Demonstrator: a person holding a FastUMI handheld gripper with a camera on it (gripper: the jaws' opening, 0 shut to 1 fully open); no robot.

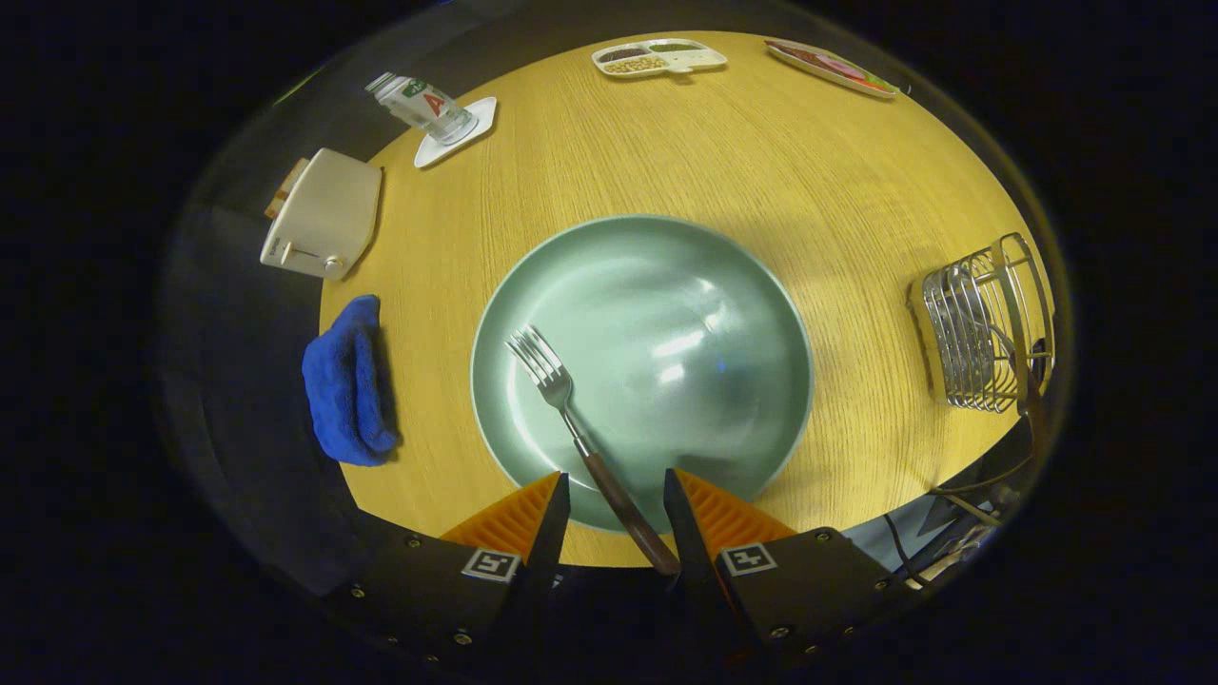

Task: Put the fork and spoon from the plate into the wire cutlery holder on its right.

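- Spanning the scene, a round yellow wood-grain table (pixel 761 171) bears all items.
- A pale green glazed round plate (pixel 666 285) sits at the table's middle, just ahead of the fingers.
- A chrome wire cutlery holder (pixel 980 333) stands to the plate's right, well apart from it; a slender handle appears to stick out of it, but the item cannot be identified.
- A cream toaster (pixel 324 214) and a folded blue cloth (pixel 347 381) lie left of the plate.
- A clear glass on a white coaster (pixel 433 107), a white divided snack tray (pixel 658 57) and a flat printed dish (pixel 833 67) sit at the far edge.
- The gripper (pixel 617 495) has its fingers apart, clamped on nothing.
- A metal fork with a dark brown handle (pixel 571 419) lies on the plate's near-left part, tines pointing away, its handle crossing the rim and running between the fingers.
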